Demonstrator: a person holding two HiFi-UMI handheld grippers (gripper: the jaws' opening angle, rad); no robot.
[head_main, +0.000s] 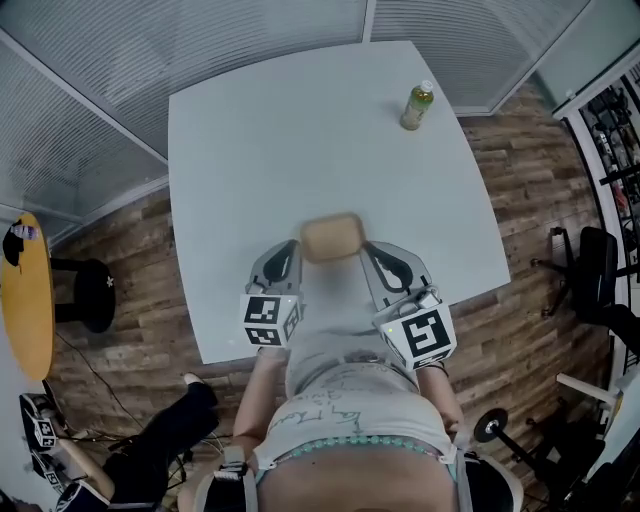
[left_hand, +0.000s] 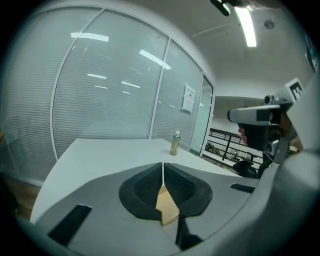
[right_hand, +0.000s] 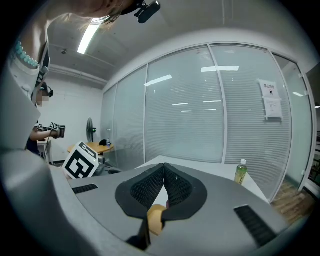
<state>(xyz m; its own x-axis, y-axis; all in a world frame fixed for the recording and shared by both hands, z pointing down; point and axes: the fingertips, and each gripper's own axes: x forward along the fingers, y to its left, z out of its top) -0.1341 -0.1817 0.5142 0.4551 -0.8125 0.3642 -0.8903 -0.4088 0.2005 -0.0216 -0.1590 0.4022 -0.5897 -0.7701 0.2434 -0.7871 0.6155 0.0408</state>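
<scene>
A tan, rounded, flat object (head_main: 331, 237) hangs over the near part of the white table (head_main: 300, 140), held from both sides. My left gripper (head_main: 297, 247) is shut on its left edge, and a thin tan edge (left_hand: 167, 207) shows between the closed pads in the left gripper view. My right gripper (head_main: 369, 248) is shut on its right edge, where the tan rim (right_hand: 155, 218) pokes out under the closed pads. A green drink bottle (head_main: 417, 106) stands upright near the table's far right corner; both gripper views show the bottle (left_hand: 174, 143) (right_hand: 240, 171).
Glass walls with blinds (head_main: 250, 30) run behind the table. A yellow round table (head_main: 25, 300) and a black stool (head_main: 90, 295) stand at the left, a black chair (head_main: 592, 270) at the right. Another person (head_main: 150, 440) crouches at the lower left on the wood floor.
</scene>
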